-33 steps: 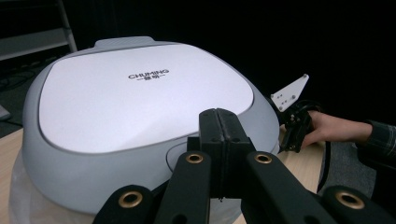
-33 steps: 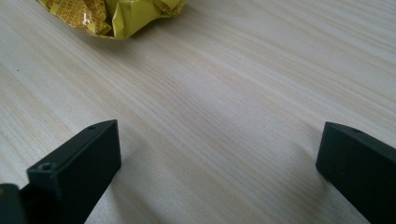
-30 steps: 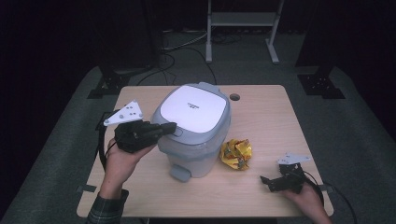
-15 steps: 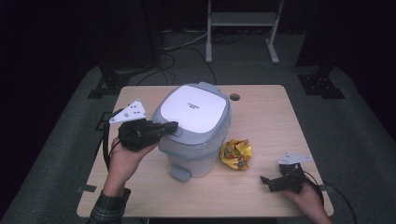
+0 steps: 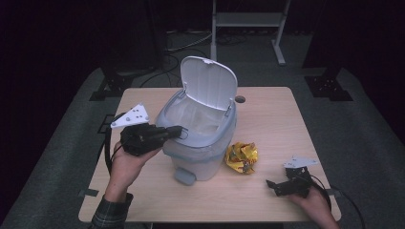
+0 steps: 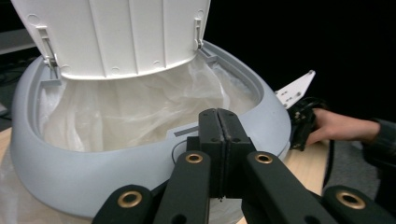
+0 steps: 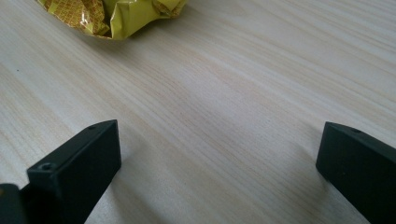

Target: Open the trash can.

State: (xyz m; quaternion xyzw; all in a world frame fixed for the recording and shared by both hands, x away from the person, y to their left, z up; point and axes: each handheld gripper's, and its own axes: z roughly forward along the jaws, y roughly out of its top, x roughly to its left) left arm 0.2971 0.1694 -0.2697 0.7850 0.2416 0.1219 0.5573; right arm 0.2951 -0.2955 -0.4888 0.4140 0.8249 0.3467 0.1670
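- The rounded grey plastic bin point(image 5: 200, 143) stands mid-tabletop point(image 5: 267, 109), its white ribbed lid point(image 5: 210, 83) upright, thin liner inside.
- Your left tool point(image 5: 177, 131) rests at its rim, jaws pressed together, empty.
- The crinkled yellow wrapper point(image 5: 241, 157) lies beside it.
- Your right tool point(image 5: 274, 186) gapes wide, empty.

Open bin on the table, a hand-held gripper at each side

The grey bin point(image 5: 200, 143) stands mid-table point(image 5: 272, 109) with its white lid point(image 5: 210, 83) tipped up and a pale liner inside. The left hand-held gripper point(image 5: 177, 131), jaws together, rests at the bin's front rim. A crumpled yellow wrapper point(image 5: 241, 157) lies just beside the bin; the right hand-held gripper point(image 5: 273, 186) sits near the table's edge, apart from the wrapper.
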